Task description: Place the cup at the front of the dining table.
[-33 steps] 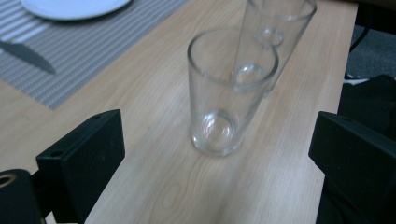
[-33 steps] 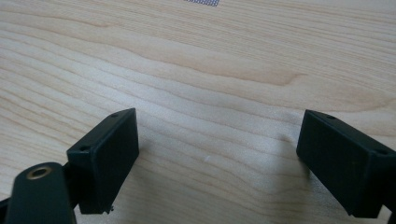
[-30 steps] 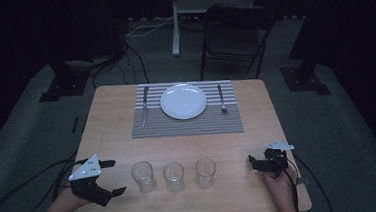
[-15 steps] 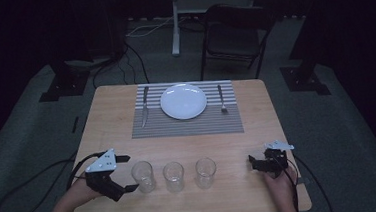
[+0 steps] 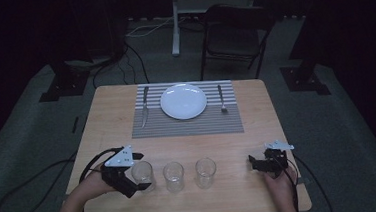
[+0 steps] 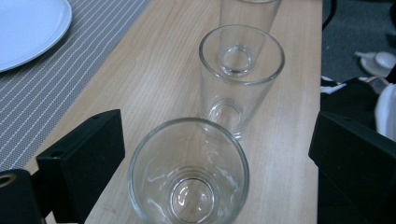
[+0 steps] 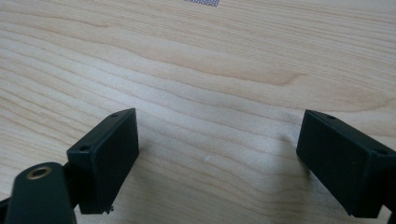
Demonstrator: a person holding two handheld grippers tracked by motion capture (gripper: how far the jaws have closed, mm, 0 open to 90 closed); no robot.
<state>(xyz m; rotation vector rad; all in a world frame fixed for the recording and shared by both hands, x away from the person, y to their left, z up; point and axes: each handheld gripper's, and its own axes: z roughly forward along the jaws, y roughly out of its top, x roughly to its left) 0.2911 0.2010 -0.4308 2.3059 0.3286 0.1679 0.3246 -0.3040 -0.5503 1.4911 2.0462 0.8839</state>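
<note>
Leftmost of 3 clear drinking glasses (image 5: 142, 173) upright near table's (image 5: 112, 126) front edge, left gripper (image 5: 137, 177) wide open around it, jaws either side without touching, left hand (image 5: 98, 180) low behind, right gripper (image 5: 254, 162) wide open, empty, resting on bare wood.

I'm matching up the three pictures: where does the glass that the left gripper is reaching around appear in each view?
High view: the leftmost glass of the row of three, near the table's front edge, between the left gripper's open jaws.
Left gripper view: bottom centre, between the two black jaws.
Right gripper view: it looks down at bare wood.
Shared landmark: the striped placemat.
</note>
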